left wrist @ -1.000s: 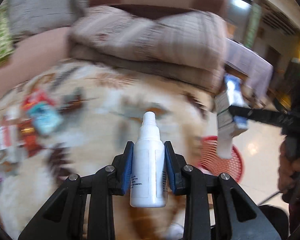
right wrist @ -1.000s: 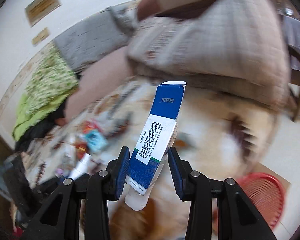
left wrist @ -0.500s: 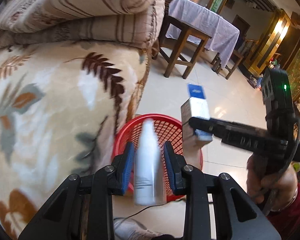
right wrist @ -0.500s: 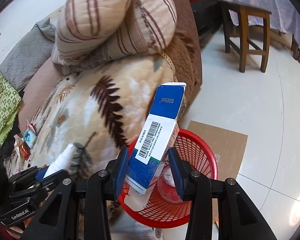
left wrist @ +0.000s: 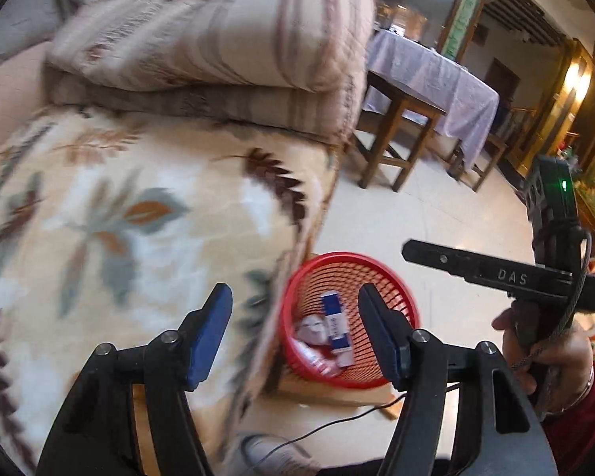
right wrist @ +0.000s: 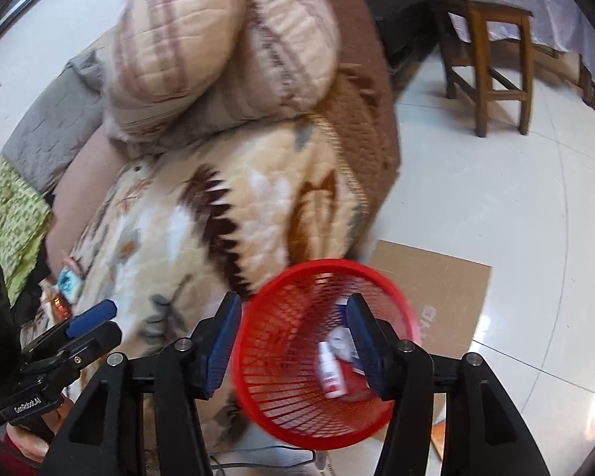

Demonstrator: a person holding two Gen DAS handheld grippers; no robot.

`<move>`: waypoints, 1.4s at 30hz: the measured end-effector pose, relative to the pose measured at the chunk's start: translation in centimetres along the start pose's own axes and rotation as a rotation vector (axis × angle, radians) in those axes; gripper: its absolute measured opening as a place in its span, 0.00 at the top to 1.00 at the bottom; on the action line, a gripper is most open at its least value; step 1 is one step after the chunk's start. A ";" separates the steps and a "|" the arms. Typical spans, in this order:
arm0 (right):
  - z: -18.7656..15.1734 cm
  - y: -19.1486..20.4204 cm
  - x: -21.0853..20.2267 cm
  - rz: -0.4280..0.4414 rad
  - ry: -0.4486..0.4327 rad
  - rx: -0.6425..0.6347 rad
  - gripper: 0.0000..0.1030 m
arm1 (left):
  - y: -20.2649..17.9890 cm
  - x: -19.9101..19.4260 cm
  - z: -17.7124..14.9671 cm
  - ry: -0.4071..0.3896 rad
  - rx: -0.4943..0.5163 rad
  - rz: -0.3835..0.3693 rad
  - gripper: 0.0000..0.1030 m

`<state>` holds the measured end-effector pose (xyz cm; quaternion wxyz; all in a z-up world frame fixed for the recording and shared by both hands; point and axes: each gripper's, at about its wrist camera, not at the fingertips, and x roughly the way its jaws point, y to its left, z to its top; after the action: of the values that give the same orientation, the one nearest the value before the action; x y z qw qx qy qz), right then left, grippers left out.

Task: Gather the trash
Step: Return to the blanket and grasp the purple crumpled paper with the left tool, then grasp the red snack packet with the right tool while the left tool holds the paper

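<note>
Grippers are both hanging over the red mesh basket (right wrist: 321, 353), which is standing on the floor on a cardboard sheet (right wrist: 448, 277), just beside the edge of the leaf-print blanket (left wrist: 139, 206). You are opening the jaws of the left gripper (left wrist: 293, 313) and of the right gripper (right wrist: 293, 329); nothing is showing between either pair, so both are released. You are pointing them steeply down at the basket mouth, likely so anything let go lands inside and not on the tiles. A white spray bottle (right wrist: 329, 369) and a blue-and-white carton (left wrist: 335, 321) are lying at the basket bottom among other scraps. More wrappers (right wrist: 65, 283) are sitting far up the blanket, well apart from the basket, so collecting is probably not finished.
</note>
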<state>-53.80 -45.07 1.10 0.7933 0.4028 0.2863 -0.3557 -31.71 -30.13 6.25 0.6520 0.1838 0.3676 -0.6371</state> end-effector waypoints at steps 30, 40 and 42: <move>-4.1 41.6 16.1 0.410 0.219 -0.392 0.43 | 35.4 -15.0 -11.2 -0.030 -0.675 0.656 0.56; -4.5 43.1 19.8 0.374 0.243 -0.442 0.44 | 35.3 -16.5 -11.8 -0.082 -0.704 0.710 0.72; -5.1 43.9 20.3 0.355 0.238 -0.479 0.44 | 35.1 -16.9 -11.6 -0.104 -0.696 0.720 0.72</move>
<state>-7.90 -28.99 2.54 0.8762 0.2871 0.3777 -0.0847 0.73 -5.89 2.62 0.8705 0.0385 0.4387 -0.2197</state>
